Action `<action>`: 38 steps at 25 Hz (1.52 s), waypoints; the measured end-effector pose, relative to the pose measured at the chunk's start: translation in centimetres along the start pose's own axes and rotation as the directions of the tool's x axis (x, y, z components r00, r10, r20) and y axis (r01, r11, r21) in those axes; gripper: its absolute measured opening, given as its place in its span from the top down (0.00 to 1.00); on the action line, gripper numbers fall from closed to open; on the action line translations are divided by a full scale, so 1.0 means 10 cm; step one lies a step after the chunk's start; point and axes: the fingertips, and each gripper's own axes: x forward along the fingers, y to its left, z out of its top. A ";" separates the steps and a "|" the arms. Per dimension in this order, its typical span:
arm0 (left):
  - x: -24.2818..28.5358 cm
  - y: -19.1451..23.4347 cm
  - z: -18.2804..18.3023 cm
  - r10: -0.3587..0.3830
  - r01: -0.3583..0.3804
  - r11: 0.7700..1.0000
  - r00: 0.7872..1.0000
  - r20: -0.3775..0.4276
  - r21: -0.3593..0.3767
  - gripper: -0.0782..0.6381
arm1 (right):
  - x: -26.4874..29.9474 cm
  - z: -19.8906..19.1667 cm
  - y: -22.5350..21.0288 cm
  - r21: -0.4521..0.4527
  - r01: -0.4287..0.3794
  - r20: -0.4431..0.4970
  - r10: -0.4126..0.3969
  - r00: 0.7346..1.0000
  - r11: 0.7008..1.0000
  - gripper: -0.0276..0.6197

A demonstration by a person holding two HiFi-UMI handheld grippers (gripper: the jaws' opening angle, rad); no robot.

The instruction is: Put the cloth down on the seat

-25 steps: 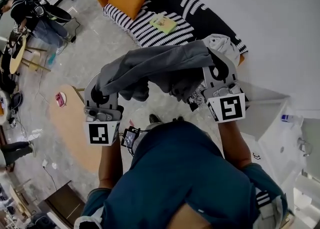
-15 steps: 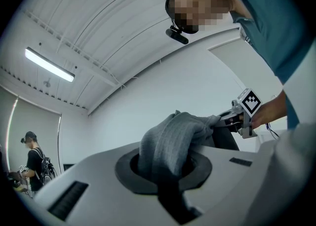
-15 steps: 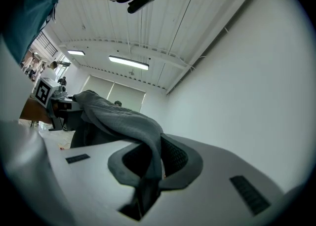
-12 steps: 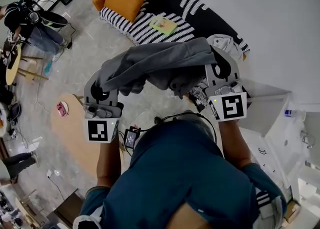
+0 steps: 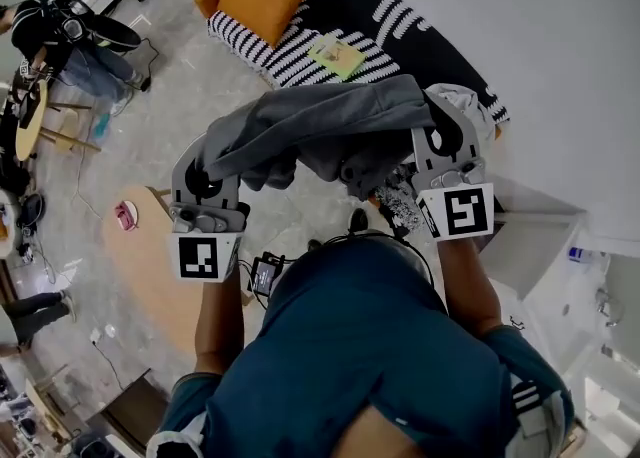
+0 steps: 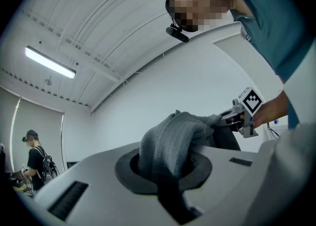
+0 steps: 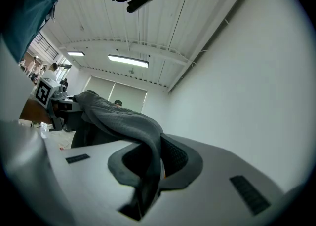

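Both ends pinched: left hand-held gripper (image 5: 204, 178) & right hand-held gripper (image 5: 434, 138) clamp grey cloth (image 5: 320, 124), hanging betw. them, short of sofa seat (image 5: 298, 54). Soft, light, floppy; edges look best to grip.

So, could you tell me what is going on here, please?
A person holds a grey cloth up between two hand-held grippers. The left gripper and the right gripper each have their jaws shut on one end, and it hangs in the air. The striped sofa lies ahead; the cloth is not yet on its seat.
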 end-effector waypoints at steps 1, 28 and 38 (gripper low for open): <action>0.04 0.01 -0.01 0.007 -0.007 1.000 1.000 -0.006 0.005 0.83 | 0.05 0.00 -0.03 0.001 -0.007 0.007 0.007 1.000 1.000 0.90; 1.11 0.32 -0.26 0.023 -0.021 0.998 0.999 -0.037 0.065 0.83 | 0.93 -0.29 -0.72 -0.014 -0.042 0.029 0.042 0.999 0.999 0.90; 1.14 1.00 -0.41 -0.031 0.030 0.999 0.999 0.012 0.042 0.83 | 1.42 -0.20 -0.34 -0.043 0.031 0.001 -0.031 1.000 0.999 0.90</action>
